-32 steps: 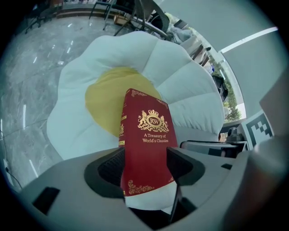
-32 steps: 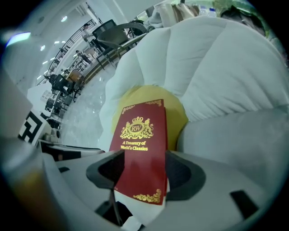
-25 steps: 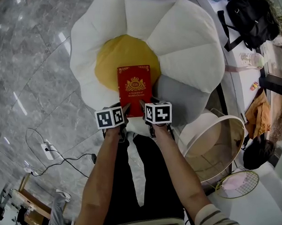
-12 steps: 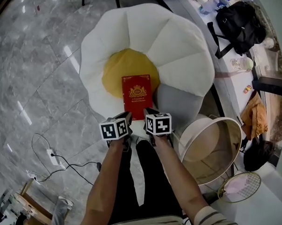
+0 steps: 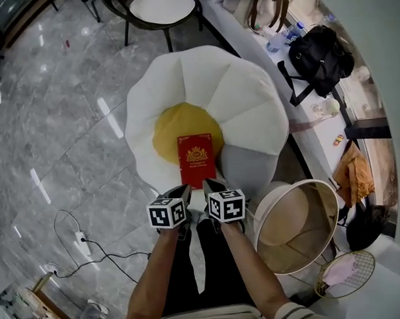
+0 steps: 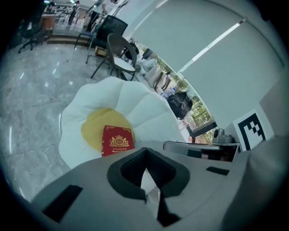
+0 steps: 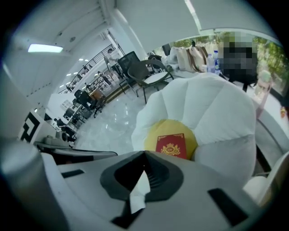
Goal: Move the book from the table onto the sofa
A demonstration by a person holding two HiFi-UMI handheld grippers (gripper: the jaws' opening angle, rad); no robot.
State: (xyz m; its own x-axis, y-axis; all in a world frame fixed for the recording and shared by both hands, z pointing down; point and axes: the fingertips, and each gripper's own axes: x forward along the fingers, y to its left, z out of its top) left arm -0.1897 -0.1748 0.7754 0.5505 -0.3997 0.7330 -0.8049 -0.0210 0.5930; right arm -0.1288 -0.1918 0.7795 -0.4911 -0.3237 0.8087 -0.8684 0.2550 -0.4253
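Book (image 5: 196, 161) flat on sofa's (image 5: 242, 104) yellow centre, its near edge by the white rim, left gripper (image 5: 183, 188) and right gripper (image 5: 207, 184) closed, empty, just near of it, open floor (image 5: 69, 117) left, tub (image 5: 303, 182) right, chair (image 5: 160, 5) far.

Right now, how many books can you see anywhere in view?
1. The red book lies flat on the flower-shaped sofa, across the near edge of its yellow centre. No other book shows; the black bag could hide some.
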